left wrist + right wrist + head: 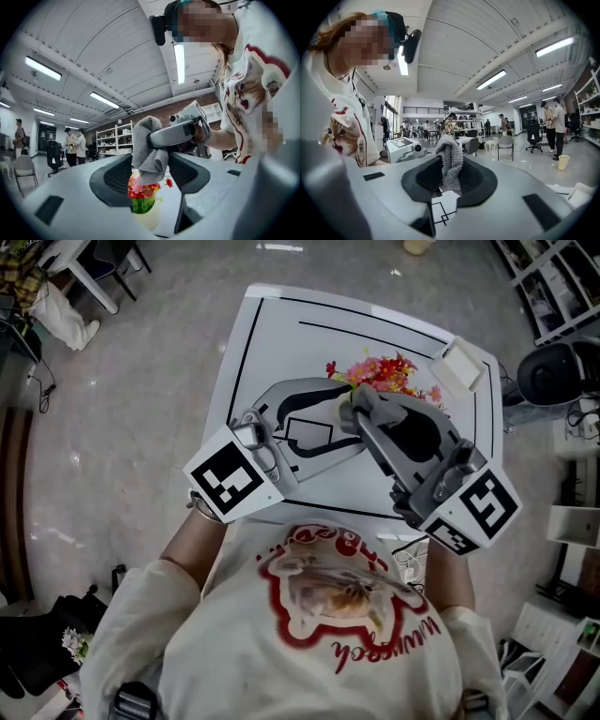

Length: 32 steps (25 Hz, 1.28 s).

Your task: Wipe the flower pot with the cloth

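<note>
The flower pot [386,372], cream with red and pink flowers, stands on the white table [267,343] toward its far right. In the left gripper view the pot [146,212] shows low between the jaws. My right gripper [450,177] is shut on the grey knitted cloth [451,164], which hangs from its jaws above the flowers. My left gripper [150,172] is open, its pads [115,176] standing apart on either side of the hanging cloth [149,147] without pressing it. In the head view both grippers meet beside the flowers, the left gripper [339,418] from the left and the right gripper [356,409] from the near right.
A small white box [462,367] sits on the table's far right corner. Black outlines are drawn on the tabletop. Several people, shelves [112,138] and chairs [505,143] stand in the room beyond.
</note>
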Available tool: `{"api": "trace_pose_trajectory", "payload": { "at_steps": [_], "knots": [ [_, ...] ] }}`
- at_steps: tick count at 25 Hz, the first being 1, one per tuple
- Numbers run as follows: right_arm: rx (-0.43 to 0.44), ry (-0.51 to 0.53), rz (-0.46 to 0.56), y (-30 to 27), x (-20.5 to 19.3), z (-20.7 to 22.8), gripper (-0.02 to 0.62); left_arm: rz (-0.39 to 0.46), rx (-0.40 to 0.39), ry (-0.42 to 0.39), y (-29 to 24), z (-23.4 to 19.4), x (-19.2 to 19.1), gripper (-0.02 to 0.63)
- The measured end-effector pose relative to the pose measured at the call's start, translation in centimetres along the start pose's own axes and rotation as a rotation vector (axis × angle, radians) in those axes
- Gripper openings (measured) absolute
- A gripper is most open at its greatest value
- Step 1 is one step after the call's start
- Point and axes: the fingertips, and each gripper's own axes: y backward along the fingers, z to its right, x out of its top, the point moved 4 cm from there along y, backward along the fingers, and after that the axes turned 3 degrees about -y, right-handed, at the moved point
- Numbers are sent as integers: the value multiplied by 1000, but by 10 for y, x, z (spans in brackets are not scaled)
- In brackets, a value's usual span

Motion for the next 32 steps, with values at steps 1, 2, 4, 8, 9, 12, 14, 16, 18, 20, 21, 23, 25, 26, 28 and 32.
{"api": "trace_pose_trajectory", "payload": {
  "at_steps": [1,2,4,8,9,12,14,16,18,20,21,23,25,26,28,32],
  "knots": [
    [2,1,-14,-1,0,0,66,4,14,-16,-1,-1,1,235],
    [0,4,-32,-3,-1,1,66,4,27,-31,-2,-3,2,235],
    [-9,6,-73,-5,-4,3,66,-3,50,-63,-3,-5,2,235],
    [-6,-57,-90,-7,-5,8,66,3,85,-129,-5,-6,4,233],
    [-3,-78,-86,-7,-5,9,66,9,92,-138,-6,-6,4,233],
    [-11,-106,-78,-9,-6,14,66,9,97,-156,-8,-8,3,213],
    [-18,-115,-76,-10,-5,16,66,-1,99,-172,-8,-7,3,195],
    [-34,-113,-71,-11,-4,18,66,-8,105,-179,-8,-8,3,177],
    [-62,-92,-65,-12,-3,18,69,-9,108,-182,-9,-8,3,150],
    [-74,-87,-57,-11,-1,19,71,0,104,-186,-10,-8,4,143],
    [-74,-94,-51,-10,-1,19,74,6,99,-185,-10,-8,4,139],
    [-76,-112,-38,-7,1,21,92,16,84,-173,-10,-7,4,121],
    [-80,-117,-25,-4,3,22,133,30,83,-152,-10,-7,5,101],
    [-80,-114,-19,-2,4,22,139,39,90,-139,-9,-8,5,73],
    [-80,-104,-4,1,7,22,152,61,108,-105,-8,-11,5,56],
    [-89,-95,39,9,13,27,153,81,134,-68,-9,-19,4,52]
  ]
}}
